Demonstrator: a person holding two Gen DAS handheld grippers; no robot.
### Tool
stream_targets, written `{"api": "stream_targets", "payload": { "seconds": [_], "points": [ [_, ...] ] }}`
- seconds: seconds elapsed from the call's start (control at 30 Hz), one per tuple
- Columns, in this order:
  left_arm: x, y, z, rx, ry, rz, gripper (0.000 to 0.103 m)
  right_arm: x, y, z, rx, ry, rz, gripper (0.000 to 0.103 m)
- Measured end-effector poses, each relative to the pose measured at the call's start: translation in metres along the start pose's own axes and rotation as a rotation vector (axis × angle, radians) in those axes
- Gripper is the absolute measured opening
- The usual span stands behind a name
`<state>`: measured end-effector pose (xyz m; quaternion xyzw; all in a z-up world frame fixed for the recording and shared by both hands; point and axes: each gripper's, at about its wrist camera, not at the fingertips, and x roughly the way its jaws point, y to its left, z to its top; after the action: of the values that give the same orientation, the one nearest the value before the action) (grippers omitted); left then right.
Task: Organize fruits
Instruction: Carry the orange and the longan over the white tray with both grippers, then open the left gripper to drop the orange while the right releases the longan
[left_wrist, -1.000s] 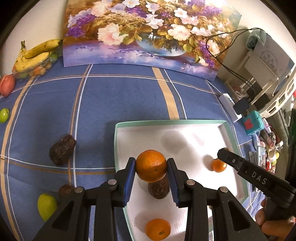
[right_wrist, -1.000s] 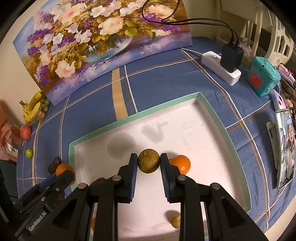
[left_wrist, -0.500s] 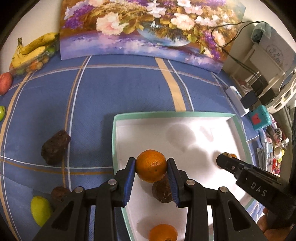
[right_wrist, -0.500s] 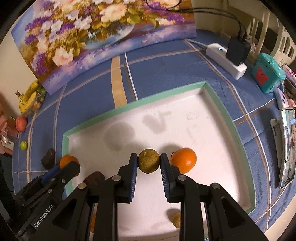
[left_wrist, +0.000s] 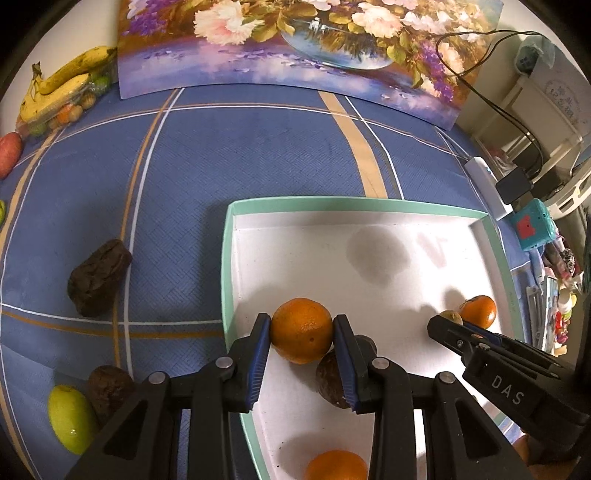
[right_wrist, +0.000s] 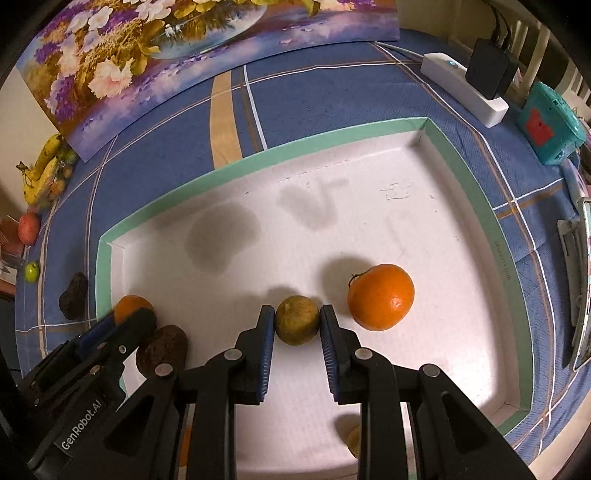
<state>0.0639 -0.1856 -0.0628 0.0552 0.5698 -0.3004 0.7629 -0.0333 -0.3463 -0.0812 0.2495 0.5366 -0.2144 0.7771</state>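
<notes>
My left gripper (left_wrist: 302, 326) is shut on an orange (left_wrist: 301, 330), held over the left part of the white tray (left_wrist: 332, 204) with its green rim. A dark wrinkled fruit (left_wrist: 332, 376) lies in the tray just under it. My right gripper (right_wrist: 297, 320) is shut on a small olive-brown fruit (right_wrist: 297, 319) low over the tray floor (right_wrist: 369, 206). An orange with a stem (right_wrist: 380, 296) rests in the tray to its right. Another orange (left_wrist: 336, 464) sits near the tray's front.
On the blue checked cloth left of the tray lie two dark wrinkled fruits (left_wrist: 99, 282) (left_wrist: 110, 386) and a green fruit (left_wrist: 70, 417). Bananas (left_wrist: 59, 88) and a red fruit (left_wrist: 9, 153) sit far left. A flower picture (left_wrist: 295, 44), power strip (right_wrist: 461, 88) and teal box (right_wrist: 550, 125) stand behind.
Both grippers have sunk toward the tray with their fruits still held; the tray and the fruits in it look larger and nearer.
</notes>
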Motion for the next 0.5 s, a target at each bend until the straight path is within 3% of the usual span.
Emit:
{"api": "stream_targets", "payload": {
  "seconds": [0.33, 0.5],
  "points": [
    [-0.007, 0.001, 0.002, -0.007, 0.011, -0.01, 0.039, -0.013, 0.002, 0.003, -0.004, -0.023, -0.002, 0.026],
    [-0.02, 0.001, 0.005, -0.011, -0.01, -0.024, 0.046, -0.033, 0.003, 0.005, -0.005, -0.071, -0.002, 0.026]
  ]
}}
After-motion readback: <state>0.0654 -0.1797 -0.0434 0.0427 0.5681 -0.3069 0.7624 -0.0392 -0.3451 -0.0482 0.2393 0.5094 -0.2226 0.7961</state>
